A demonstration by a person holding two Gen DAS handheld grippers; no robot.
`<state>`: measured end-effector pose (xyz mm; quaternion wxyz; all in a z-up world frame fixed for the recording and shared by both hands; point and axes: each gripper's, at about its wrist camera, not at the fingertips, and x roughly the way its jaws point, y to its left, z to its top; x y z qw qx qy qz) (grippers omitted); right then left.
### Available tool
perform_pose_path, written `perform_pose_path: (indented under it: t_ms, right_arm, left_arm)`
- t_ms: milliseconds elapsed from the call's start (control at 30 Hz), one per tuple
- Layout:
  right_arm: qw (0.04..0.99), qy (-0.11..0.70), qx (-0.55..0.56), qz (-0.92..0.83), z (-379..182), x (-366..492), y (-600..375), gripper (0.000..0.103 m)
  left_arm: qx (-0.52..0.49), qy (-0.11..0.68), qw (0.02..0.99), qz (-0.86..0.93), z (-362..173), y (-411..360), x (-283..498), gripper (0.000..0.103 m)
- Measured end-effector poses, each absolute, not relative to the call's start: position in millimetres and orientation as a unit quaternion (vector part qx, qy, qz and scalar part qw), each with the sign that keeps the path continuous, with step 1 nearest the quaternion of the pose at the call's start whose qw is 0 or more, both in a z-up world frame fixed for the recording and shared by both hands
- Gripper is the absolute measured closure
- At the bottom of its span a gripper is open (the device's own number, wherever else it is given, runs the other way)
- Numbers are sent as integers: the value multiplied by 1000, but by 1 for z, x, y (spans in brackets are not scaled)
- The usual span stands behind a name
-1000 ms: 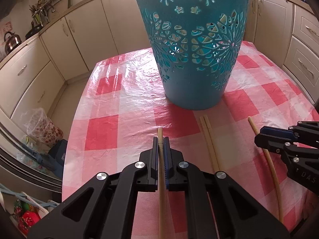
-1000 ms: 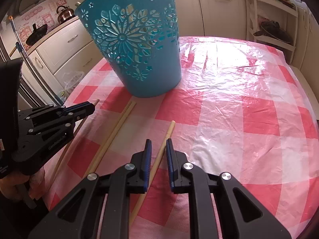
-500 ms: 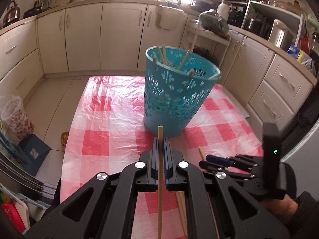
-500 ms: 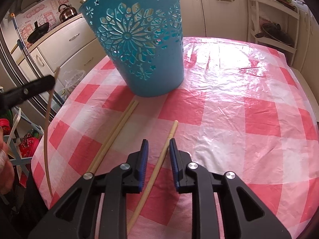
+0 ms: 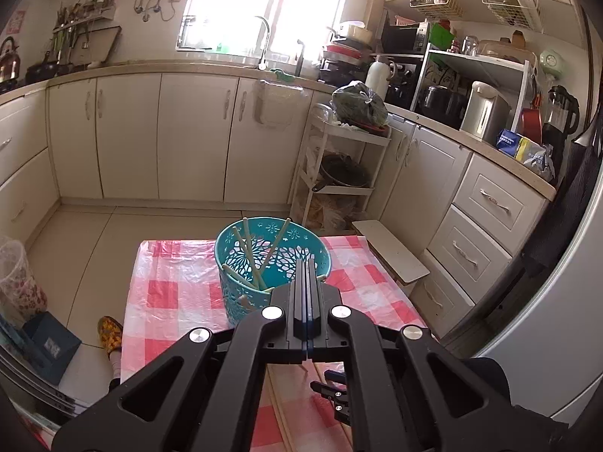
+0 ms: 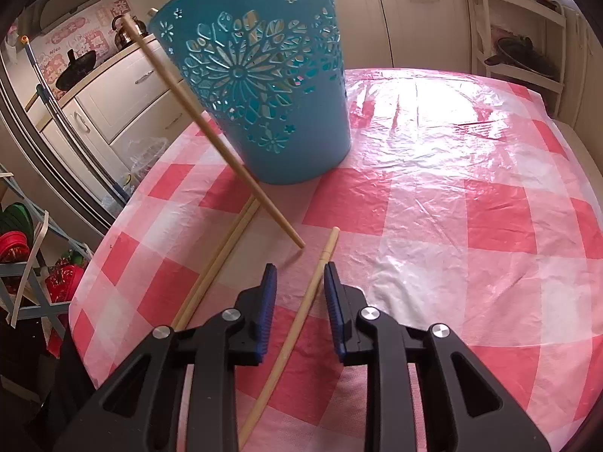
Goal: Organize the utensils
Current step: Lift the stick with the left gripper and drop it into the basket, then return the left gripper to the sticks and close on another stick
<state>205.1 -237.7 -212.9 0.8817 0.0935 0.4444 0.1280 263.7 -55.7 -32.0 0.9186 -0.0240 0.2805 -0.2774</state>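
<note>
So the utensils here are plain light wooden chopsticks, and one long chopstick (image 6: 297, 327) is lying flat on the table right between the right gripper's (image 6: 299, 267) jaws. It runs forward out of the gap, and its far end pokes out a little past the blue pads. Those jaws are narrow but opening. The stick sits closer to the right-hand pad, and as far as I can see neither pad is pressing on it. Just ahead of the jaws and a bit left, a second slanted chopstick (image 6: 211, 128) has its lower tip down at or just above the cloth. Its top end is up beside the rim of the teal plastic basket with flower cut-outs (image 6: 264, 86); I can't tell what's holding it up. Left of the jaws there's a pair of chopsticks (image 6: 218, 260) lying side by side, pointing toward the basket's base. All of it sits on a red-and-white checked plastic tablecloth (image 6: 452, 226). The left gripper (image 5: 306, 263) is way up high with its jaws pressed fully together, and I see no stick between them. The basket is below and just ahead of them, with several chopsticks (image 5: 247, 252) leaning inside it.
</note>
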Motion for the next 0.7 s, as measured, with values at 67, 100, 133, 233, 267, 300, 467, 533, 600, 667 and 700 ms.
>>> perform_pose_path:
  t_ms: [67, 100, 133, 233, 267, 300, 467, 533, 600, 667, 700]
  right_arm:
    - [881, 444, 94, 130, -213, 206, -238, 74]
    - [881, 444, 95, 130, -213, 206, -238, 74]
    - [881, 444, 95, 131, -213, 206, -238, 74]
    - [881, 444, 93, 131, -214, 206, -236, 73]
    - [881, 444, 93, 132, -213, 206, -236, 72]
    - [881, 444, 93, 132, -214, 206, -235, 72]
    - [895, 430, 73, 97, -209, 202, -233, 59]
    - [906, 403, 55, 114, -200, 194, -227, 59]
    - [910, 393, 9, 132, -192, 194, -211, 59]
    - [903, 400, -25, 154, -192, 203, -196, 59]
    - [899, 405, -39, 160, -194, 210, -190, 59]
  left_arm:
    - [-14, 284, 919, -273, -34, -57, 264, 103]
    - [-11, 292, 917, -270, -39, -56, 265, 103]
    - [-12, 305, 914, -266, -47, -53, 267, 103]
    - [-44, 357, 903, -234, -83, -34, 277, 102]
    - [-63, 382, 895, -223, -101, -25, 283, 102]
    - [-83, 409, 884, -212, -119, -15, 289, 102]
    - [-166, 504, 833, -155, -201, 22, 318, 99]
    - [-192, 515, 824, -140, -216, 33, 322, 95]
    - [-195, 516, 824, -131, -224, 37, 325, 85]
    - [-198, 516, 824, -125, -229, 40, 328, 74]
    - [-204, 517, 822, -125, -230, 41, 330, 73]
